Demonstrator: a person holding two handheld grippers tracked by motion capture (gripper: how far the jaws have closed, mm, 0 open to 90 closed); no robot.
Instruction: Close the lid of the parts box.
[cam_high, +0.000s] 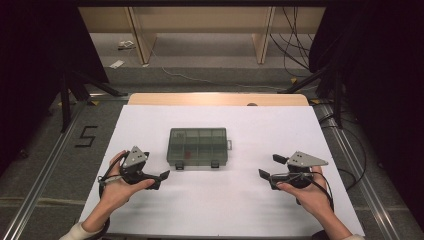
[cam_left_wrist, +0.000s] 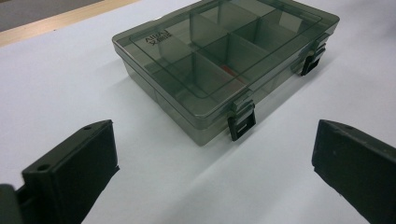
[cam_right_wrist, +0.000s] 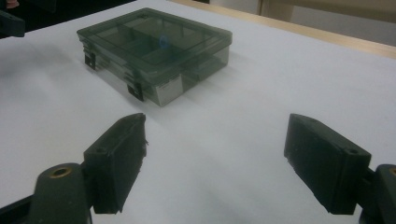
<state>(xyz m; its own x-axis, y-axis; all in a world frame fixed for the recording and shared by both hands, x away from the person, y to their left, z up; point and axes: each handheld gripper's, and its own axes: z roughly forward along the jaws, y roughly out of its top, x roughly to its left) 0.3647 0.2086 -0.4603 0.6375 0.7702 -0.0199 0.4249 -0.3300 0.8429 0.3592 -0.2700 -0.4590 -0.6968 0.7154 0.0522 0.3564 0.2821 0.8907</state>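
Box-wise, I go near to far. Nearest me, my left tool (cam_high: 162, 176) sits low over the white sheet (cam_high: 215, 200) at the near left, jaws apart with nothing between them; in the left gripper view they stand wide with bare sheet in the gap. My right tool (cam_high: 267, 167) is at the near right, well apart from the left one, and its jaws are spread too, again holding nothing. Both point inward toward the middle of the table (cam_high: 150, 99). Beyond them, about midway between the two and a little farther off, lies the box (cam_high: 197, 147): smoky clear plastic, flat, lid shut, divided into compartments. Two dark latches (cam_left_wrist: 242, 122) sit on its near edge, both down. I see a small reddish thing (cam_left_wrist: 229, 71) through the lid in one near compartment. Neither tool touches the box.
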